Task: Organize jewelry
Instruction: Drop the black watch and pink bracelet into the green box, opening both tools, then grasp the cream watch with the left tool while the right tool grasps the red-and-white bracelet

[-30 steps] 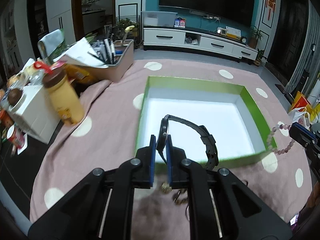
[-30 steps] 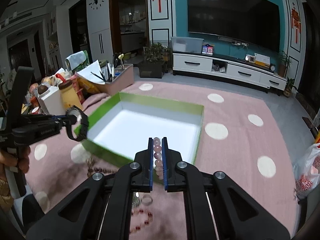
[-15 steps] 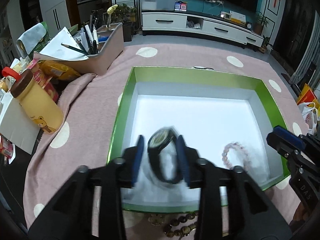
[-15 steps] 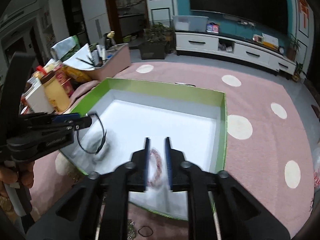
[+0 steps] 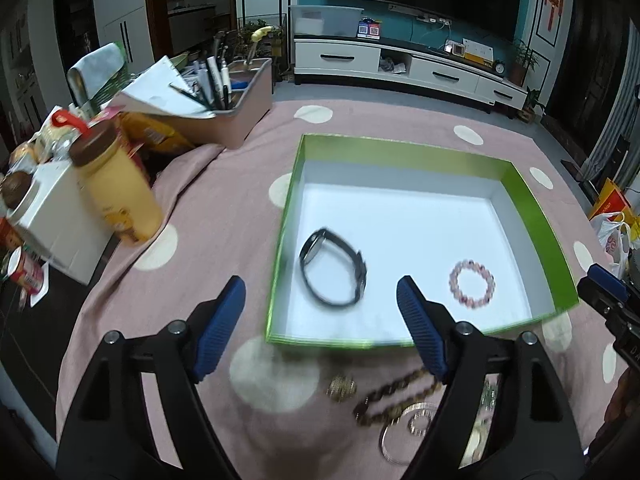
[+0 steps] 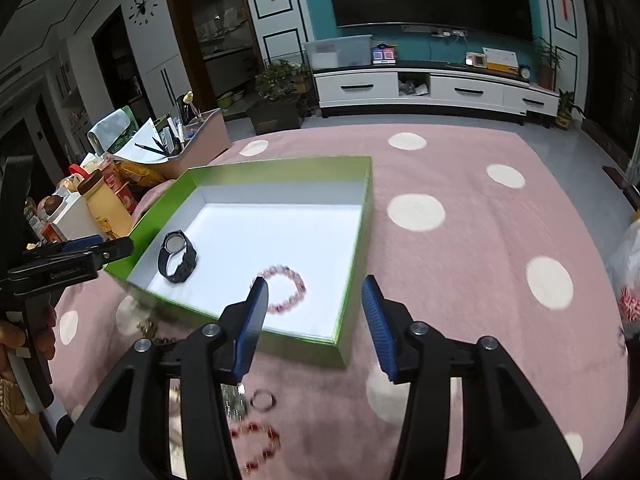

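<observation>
Nearest me, short of the green box (image 5: 532,216), loose pieces wait on the pink cloth (image 5: 224,216): a brown bead string (image 5: 396,394), a thin bangle (image 5: 390,446), a small ring (image 6: 263,400). Both claws have just been opening with nothing between them: the left gripper (image 5: 320,322) spread wide, the right gripper (image 6: 316,322) partly spread. Inside the box lie the black watch (image 5: 334,266) and, apart from it, the pink bracelet (image 5: 472,284). I'd draw back clear of the box's near wall, then take one loose piece at a time.
</observation>
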Tool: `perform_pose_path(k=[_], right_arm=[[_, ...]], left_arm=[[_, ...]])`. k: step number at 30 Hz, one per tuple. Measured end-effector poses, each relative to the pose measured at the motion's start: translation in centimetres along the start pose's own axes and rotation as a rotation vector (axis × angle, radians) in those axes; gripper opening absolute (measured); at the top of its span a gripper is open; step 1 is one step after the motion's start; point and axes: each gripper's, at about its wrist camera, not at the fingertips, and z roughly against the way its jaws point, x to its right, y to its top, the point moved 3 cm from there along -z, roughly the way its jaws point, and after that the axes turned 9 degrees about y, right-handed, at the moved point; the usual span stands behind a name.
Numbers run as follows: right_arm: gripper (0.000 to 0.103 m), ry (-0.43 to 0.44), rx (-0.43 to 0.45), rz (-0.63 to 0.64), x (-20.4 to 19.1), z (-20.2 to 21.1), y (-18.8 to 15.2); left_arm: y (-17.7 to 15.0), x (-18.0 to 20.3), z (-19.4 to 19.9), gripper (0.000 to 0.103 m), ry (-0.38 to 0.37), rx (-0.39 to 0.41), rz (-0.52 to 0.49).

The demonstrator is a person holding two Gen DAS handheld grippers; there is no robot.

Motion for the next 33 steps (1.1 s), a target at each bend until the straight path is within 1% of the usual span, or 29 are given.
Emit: perform_pose_path(k=[9,13,22,33], right_arm=[[0.049,0.001,-0.011,-0.041,-0.1,2.9,-3.3],[0.049,0.008,-0.019,-0.048,-0.4,3.8,-4.5],[0.049,0.035,-0.061,-0.049,-2.0,4.7,-7.2],[0.049,0.076,-0.146,-0.051,-3.3,3.2,-10.3]], left_arm=[[-4.4,-1.9,3.1,0.081,-0.029,-0.033,0.039],[-5.9,-2.0,4.2,0.081,-0.050,-0.045,0.046],[-9.2,-0.7,5.9,0.081,-0.073,-0.075,0.013],[-10.9,1.6,6.1,0.081,-0.111,-0.114,-0.026]])
